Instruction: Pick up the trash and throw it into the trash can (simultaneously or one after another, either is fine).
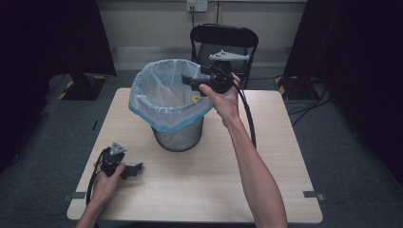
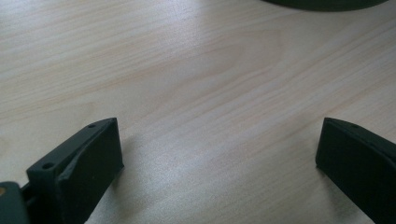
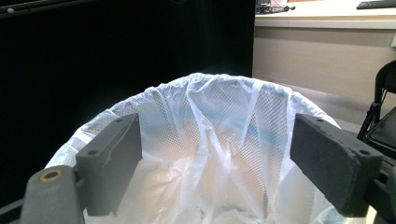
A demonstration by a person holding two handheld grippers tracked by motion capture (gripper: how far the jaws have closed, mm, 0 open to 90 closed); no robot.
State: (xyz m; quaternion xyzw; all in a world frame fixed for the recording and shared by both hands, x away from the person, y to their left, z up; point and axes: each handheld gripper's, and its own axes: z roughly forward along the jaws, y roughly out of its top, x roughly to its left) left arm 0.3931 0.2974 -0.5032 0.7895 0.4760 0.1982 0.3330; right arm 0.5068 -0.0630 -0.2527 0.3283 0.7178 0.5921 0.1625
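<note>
Bin [image 1: 178, 135] upright, mouth up, R gripper [image 1: 190, 81] above.

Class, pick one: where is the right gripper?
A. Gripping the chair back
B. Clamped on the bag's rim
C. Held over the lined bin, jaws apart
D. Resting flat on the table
C: the right gripper hangs above the bin, jaws wide with nothing between them.

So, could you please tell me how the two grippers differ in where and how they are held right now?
The left gripper lies low on the table; the right gripper is held up over the lined bin. The left faces bare wood, the right the bag's inside. Both have open, empty jaws.
</note>
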